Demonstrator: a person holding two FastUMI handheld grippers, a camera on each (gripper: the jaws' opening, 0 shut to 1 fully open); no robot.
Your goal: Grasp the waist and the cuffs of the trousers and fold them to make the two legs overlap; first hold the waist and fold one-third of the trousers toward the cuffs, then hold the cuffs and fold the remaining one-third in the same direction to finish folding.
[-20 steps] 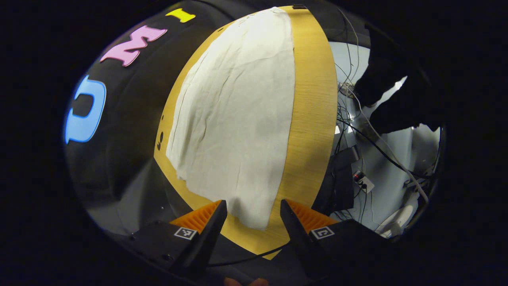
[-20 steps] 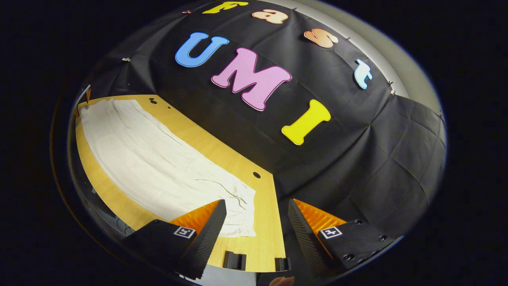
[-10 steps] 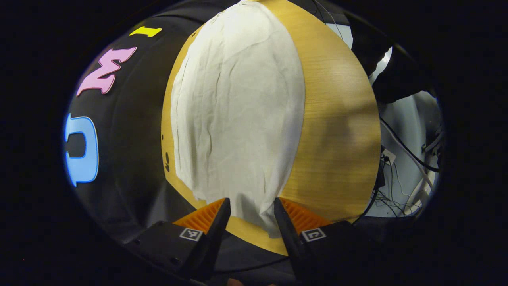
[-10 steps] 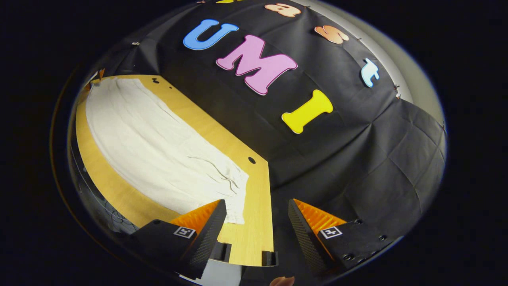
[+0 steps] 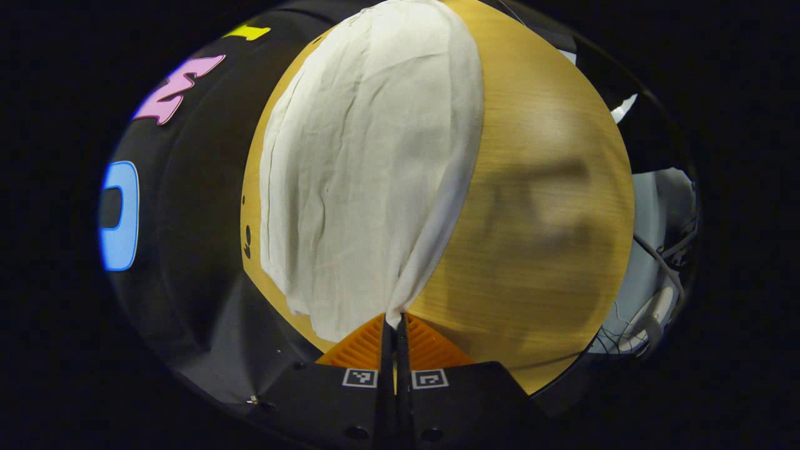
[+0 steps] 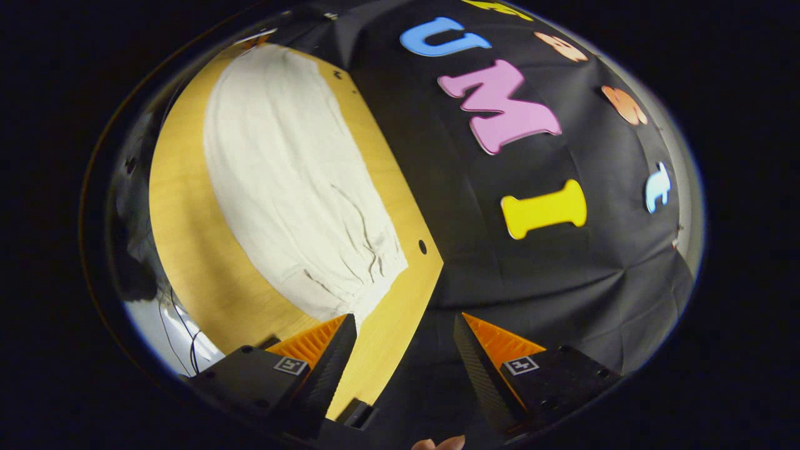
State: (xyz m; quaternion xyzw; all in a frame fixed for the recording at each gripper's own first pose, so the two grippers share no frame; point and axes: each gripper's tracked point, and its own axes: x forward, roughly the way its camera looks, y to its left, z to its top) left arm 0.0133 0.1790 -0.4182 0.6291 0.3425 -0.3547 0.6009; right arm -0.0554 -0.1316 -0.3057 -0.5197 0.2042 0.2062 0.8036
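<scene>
Left gripper pinched tight on near corner of cream wrinkled cloth trousers. Right gripper spread wide, holding nothing, just short of gathered end. Beyond, trousers stretched flat along yellow wooden table, black cloth wall behind.
</scene>
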